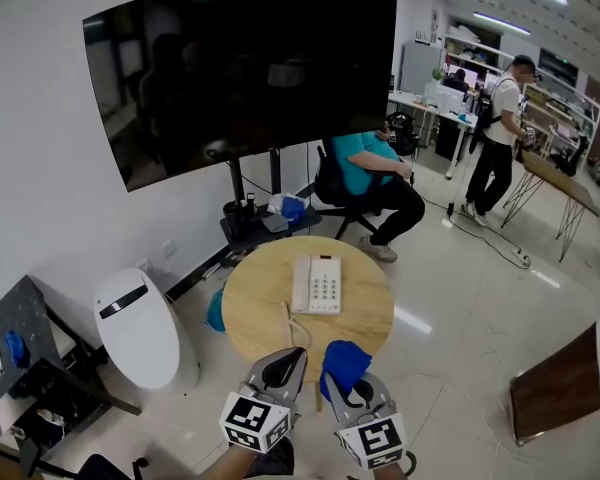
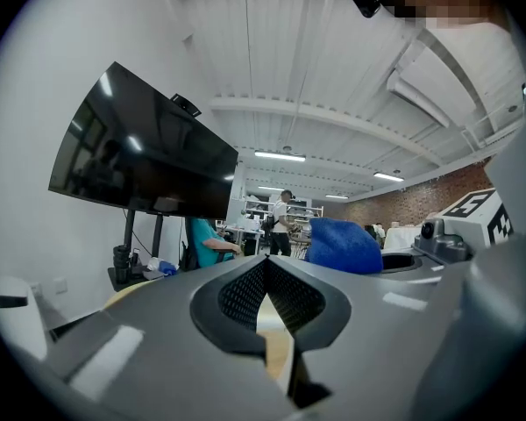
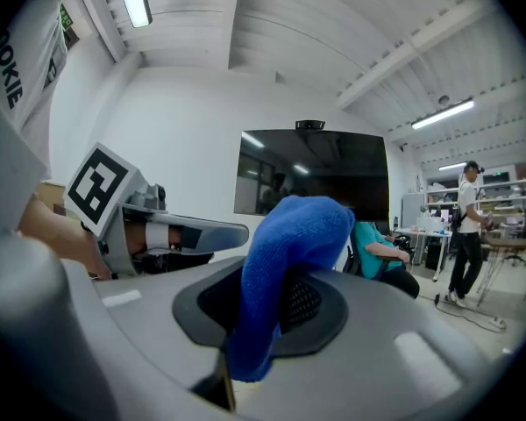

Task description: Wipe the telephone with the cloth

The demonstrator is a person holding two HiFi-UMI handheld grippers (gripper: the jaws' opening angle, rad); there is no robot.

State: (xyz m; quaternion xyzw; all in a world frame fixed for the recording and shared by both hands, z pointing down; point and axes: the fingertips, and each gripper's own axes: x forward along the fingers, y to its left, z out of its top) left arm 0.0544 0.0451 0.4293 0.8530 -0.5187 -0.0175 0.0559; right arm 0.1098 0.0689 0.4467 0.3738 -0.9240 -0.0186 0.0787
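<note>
A white telephone (image 1: 317, 283) with a keypad lies flat on the round wooden table (image 1: 255, 308), its cord trailing toward the near edge. My right gripper (image 1: 342, 386) hovers over the near rim, shut on a blue cloth (image 1: 344, 364) that bulges out above its jaws; the same cloth (image 3: 285, 270) fills the right gripper view. My left gripper (image 1: 286, 365) is beside it at the table's near edge, shut with nothing between its jaws. In the left gripper view the gripper (image 2: 265, 289) has its pads together and the cloth (image 2: 344, 246) shows to the right. Both grippers are short of the telephone.
A large dark screen (image 1: 240, 68) on a stand rises behind the table. A seated person in a teal shirt (image 1: 365, 173) is beyond it, and another person (image 1: 498, 133) stands at the far right. A white bin (image 1: 140, 333) and a black rack (image 1: 30, 378) stand to the left.
</note>
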